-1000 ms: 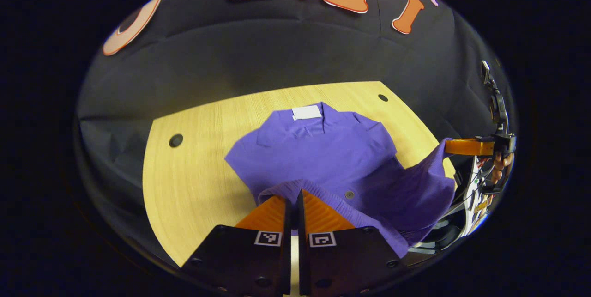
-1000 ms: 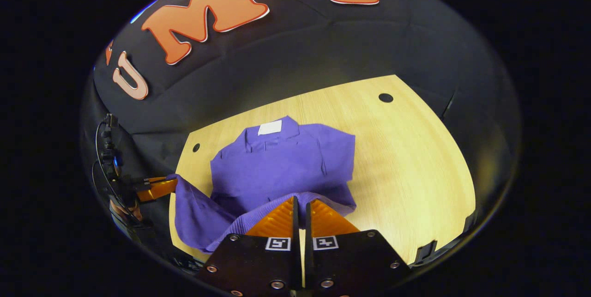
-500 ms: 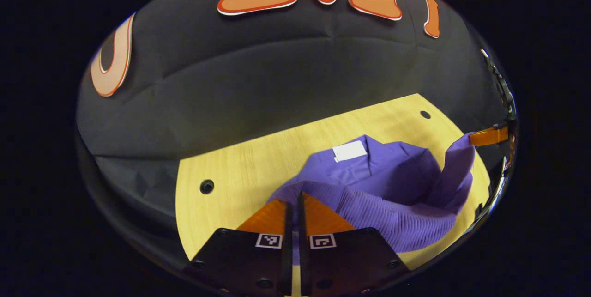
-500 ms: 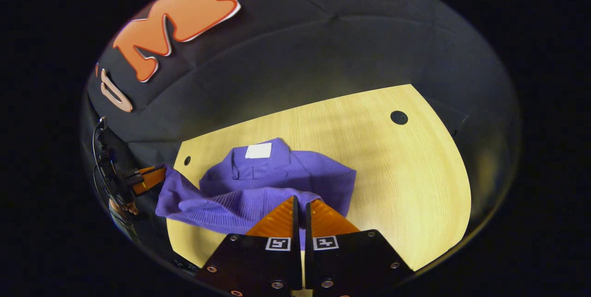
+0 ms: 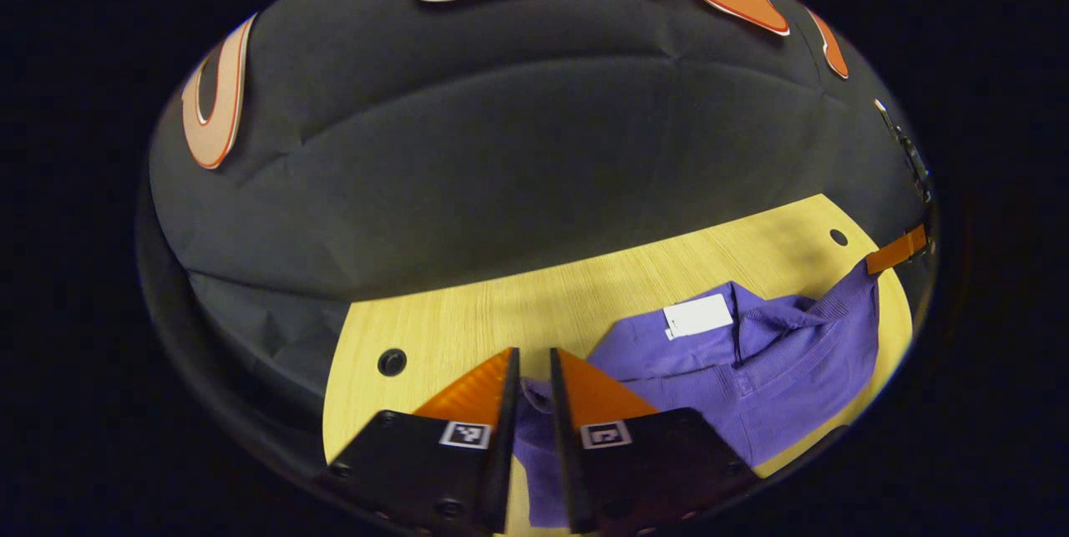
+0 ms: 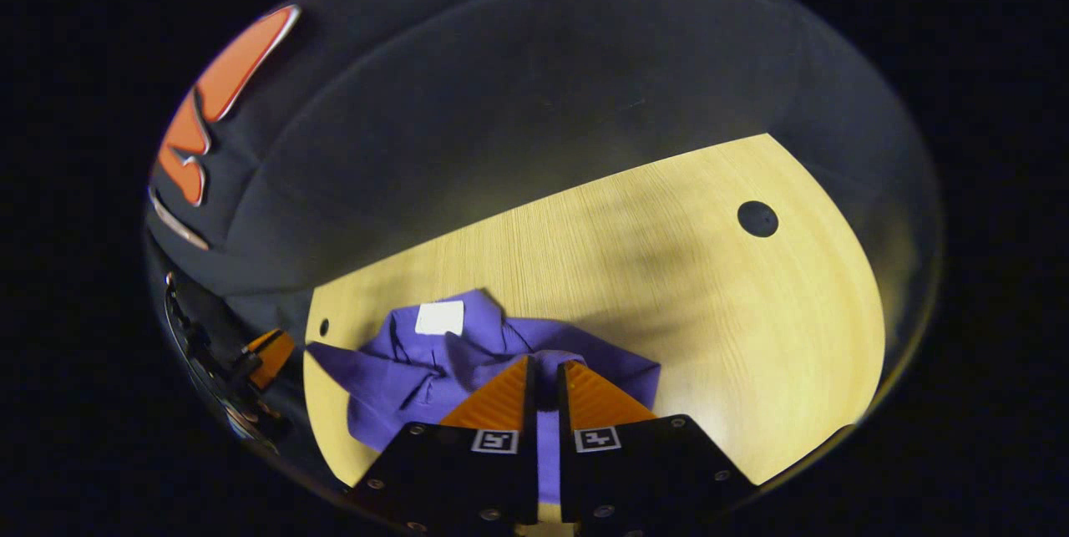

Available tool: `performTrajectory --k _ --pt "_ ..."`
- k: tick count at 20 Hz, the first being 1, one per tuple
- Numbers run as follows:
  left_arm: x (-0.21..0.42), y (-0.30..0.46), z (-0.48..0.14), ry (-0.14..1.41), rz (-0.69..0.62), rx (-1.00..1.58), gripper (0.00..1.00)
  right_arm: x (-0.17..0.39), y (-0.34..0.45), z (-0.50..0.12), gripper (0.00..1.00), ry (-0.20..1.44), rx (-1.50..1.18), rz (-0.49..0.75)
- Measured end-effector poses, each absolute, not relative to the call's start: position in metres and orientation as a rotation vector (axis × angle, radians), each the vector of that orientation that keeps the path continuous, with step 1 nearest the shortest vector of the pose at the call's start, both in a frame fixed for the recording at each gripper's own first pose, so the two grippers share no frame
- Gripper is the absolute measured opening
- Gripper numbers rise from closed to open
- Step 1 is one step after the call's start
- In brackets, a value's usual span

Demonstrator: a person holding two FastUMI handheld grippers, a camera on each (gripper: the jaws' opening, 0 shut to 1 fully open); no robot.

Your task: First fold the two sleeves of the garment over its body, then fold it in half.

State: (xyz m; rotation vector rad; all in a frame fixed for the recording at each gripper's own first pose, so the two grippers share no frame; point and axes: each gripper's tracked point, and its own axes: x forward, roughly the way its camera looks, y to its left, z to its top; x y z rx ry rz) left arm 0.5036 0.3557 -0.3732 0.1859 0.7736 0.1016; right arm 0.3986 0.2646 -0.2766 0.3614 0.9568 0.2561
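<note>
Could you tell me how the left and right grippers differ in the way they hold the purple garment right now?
The left gripper shows a wider gap between its jaws, the purple garment lying loosely in it; the right gripper has its jaws nearly together on the cloth. The white tag sits to the right of the left gripper in its own view, and left of the right gripper in its own. Both sit at the garment's edge over the wooden table.

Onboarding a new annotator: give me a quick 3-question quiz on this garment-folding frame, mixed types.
1. True or false: the purple garment lies on the wooden table.
2. Multiple choice: the white tag at the collar is A) covered by fabric, B) visible, C) pinched by the left gripper.
3. Fill in: the right gripper holds the garment's ___ edge, near the collar.

Key: 1 true; 2 B; 3 ribbed hem.
</note>
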Motion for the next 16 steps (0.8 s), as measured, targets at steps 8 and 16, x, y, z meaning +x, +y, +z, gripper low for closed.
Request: performTrajectory --k 8,16 --pt "0.505 0.339 -0.304 0.577 0.125 0.145 0.99 0.415 0.236 -0.233 0.74 0.706 0.227 0.188" --pt "0.465 0.319 -0.225 0.405 0.105 0.008 0.99 0.357 0.242 -0.133 0.95 0.356 -0.026 0.182"
